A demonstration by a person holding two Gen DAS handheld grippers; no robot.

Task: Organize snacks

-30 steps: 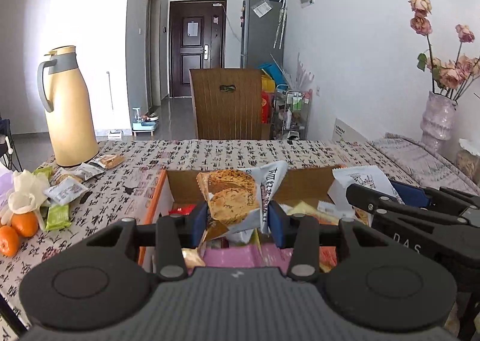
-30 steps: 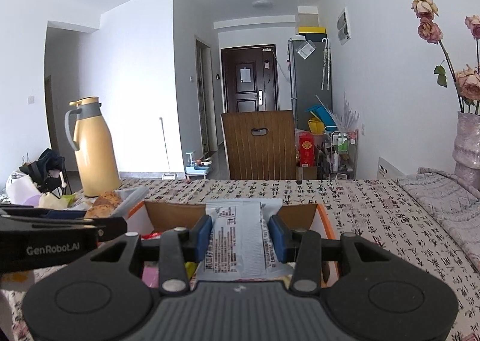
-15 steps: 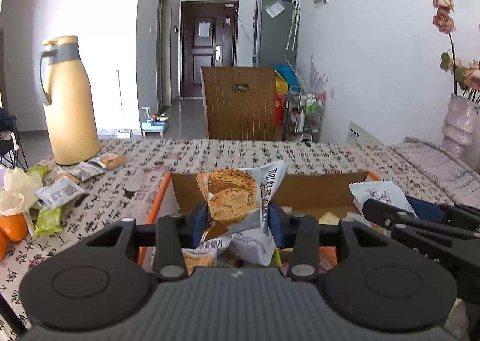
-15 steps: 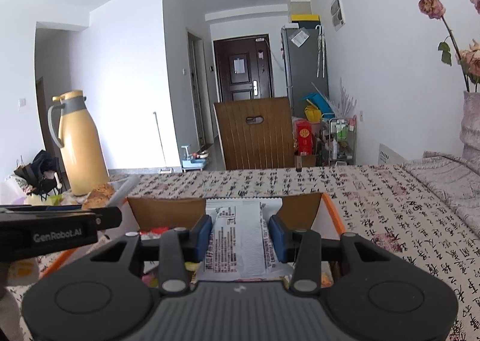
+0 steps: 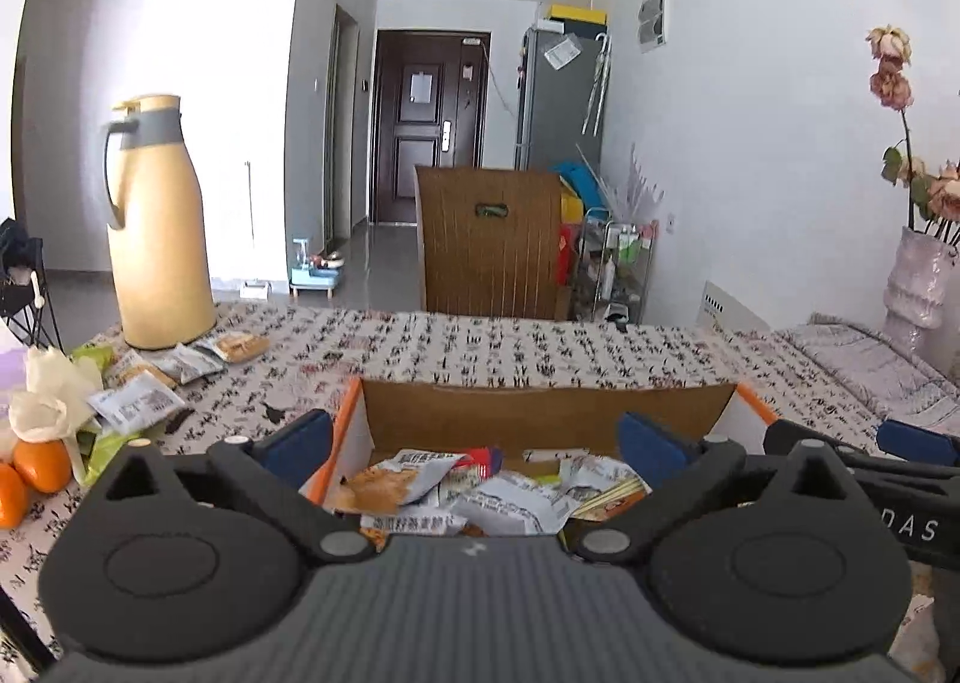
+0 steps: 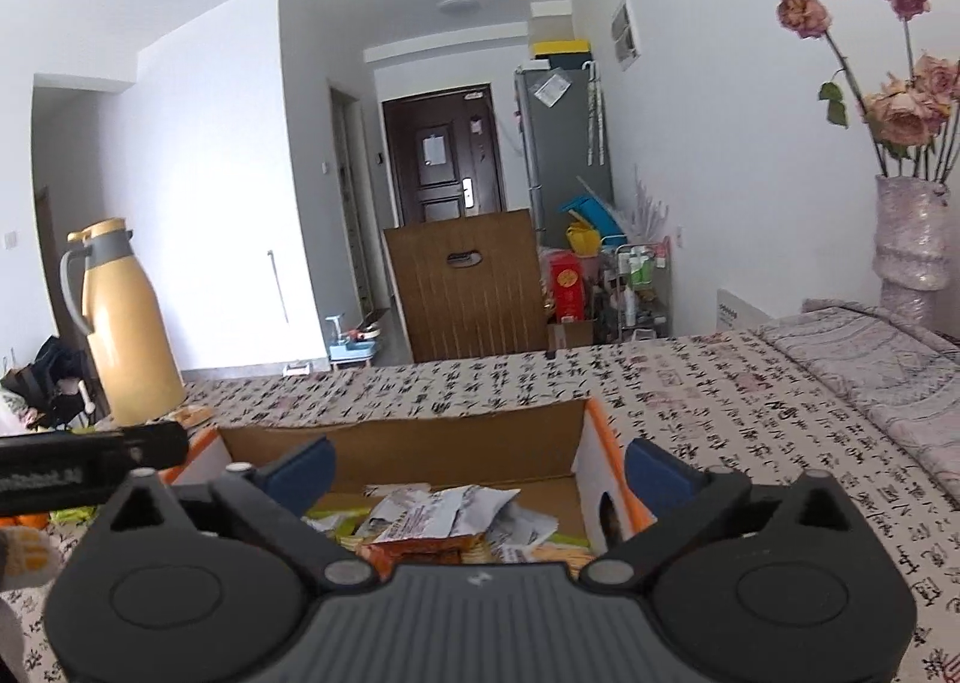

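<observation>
Both opening wide over the orange-edged cardboard box (image 5: 744,401): left gripper (image 5: 474,437) and right gripper (image 6: 480,467), nothing between the jaws, crinkled foil snack packets (image 5: 480,494) loose inside, presumably just let go there for sorting.

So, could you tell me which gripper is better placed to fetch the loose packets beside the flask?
Left, probably. The left gripper, jaws opening and empty, is over the box's left end, nearer the packets by the flask. The right gripper is over the far end.
</observation>
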